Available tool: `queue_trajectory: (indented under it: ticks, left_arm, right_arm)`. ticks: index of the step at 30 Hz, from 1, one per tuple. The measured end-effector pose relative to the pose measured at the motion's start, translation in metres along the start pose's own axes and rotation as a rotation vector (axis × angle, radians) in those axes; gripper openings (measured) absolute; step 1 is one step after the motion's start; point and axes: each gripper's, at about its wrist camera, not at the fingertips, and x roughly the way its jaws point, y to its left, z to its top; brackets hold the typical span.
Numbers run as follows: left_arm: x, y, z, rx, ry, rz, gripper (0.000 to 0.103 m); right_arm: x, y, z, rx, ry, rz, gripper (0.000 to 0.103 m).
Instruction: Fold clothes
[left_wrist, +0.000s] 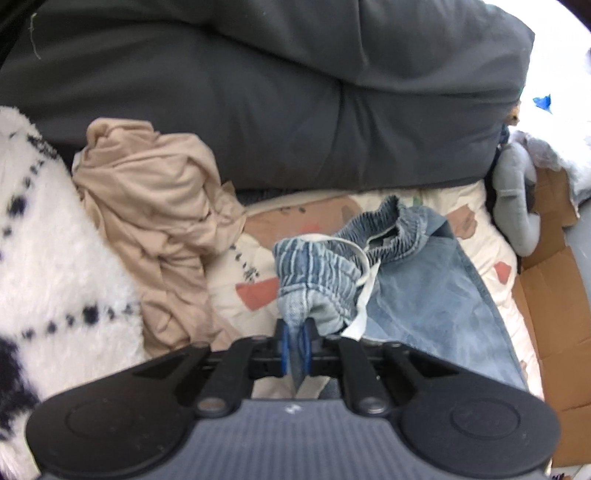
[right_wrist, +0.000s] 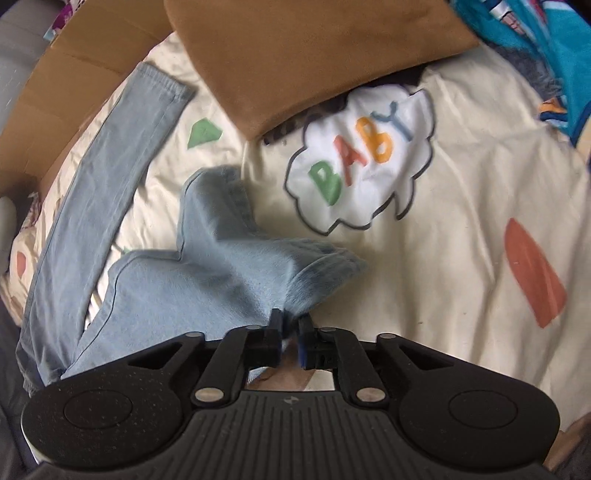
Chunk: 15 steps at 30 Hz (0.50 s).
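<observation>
Left gripper (left_wrist: 294, 341) pinches the elastic waistband of the light denim pants (left_wrist: 424, 288) while right gripper (right_wrist: 291, 332) clamps a leg hem, pants sprawled across the patterned bed (right_wrist: 443, 258).

jeans (left_wrist: 424, 288): light blue denim, kid-sized by the look, spread on a cream printed bedsheet (right_wrist: 461, 258)
waistband (left_wrist: 373, 229): elasticated, gathered, darker blue stripes in the ruching – bunched and lifted up off the sheet, standing open like a mouth
drawstring (left_wrist: 364, 291): white flat cord, looping out of the waistband and hanging down over the front
legs: one leg (right_wrist: 110, 177) lies flat and straight, hem toward the far edge of the bed; the other (right_wrist: 221, 236) is doubled over, hem raised and crumpled
state: not folded yet – half flat, half bunched, fabric pulled up at the waist and at one hem
</observation>
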Motion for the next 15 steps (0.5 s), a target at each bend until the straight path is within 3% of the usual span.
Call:
queue_trajectory:
  ticks: [7,15]
  left_arm:
    - [-0.025,-0.008,-0.001,0.052,-0.004,-0.024,0.011]
    - [-0.039,-0.003,-0.014,0.093,0.016,-0.047,0.030]
  right_arm:
    - [-0.028,-0.007,0.011,-0.020,-0.053,0.036,0.010]
    - [-0.041,0.011,0.018,-0.103,-0.079,0.083,0.011]
